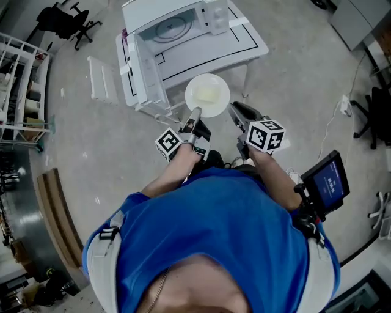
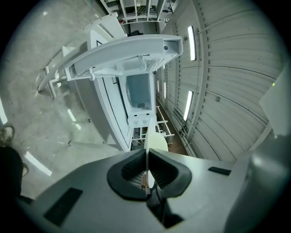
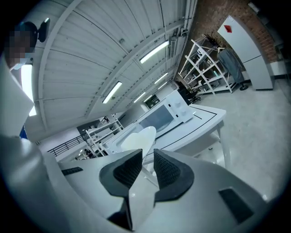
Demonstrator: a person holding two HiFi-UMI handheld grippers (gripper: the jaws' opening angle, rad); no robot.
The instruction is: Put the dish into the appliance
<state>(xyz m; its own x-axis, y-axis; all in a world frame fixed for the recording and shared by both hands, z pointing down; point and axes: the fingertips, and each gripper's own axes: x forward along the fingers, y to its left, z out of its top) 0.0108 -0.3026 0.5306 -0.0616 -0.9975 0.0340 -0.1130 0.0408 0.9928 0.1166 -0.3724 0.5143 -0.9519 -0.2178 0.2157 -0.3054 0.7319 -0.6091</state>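
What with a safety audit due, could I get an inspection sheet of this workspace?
Surface: white table with black lines, carrying the microwave.
Job's things: plate held in the air in front of the microwave; the door stands open.
Clutter: nothing seen.
Grippers: left gripper shut on the plate's rim; right gripper open, beside the plate, nothing between its jaws.
Cables: white cable lying on the floor to the right.
Surroundings: concrete floor, shelving to the left, office chair beyond it.
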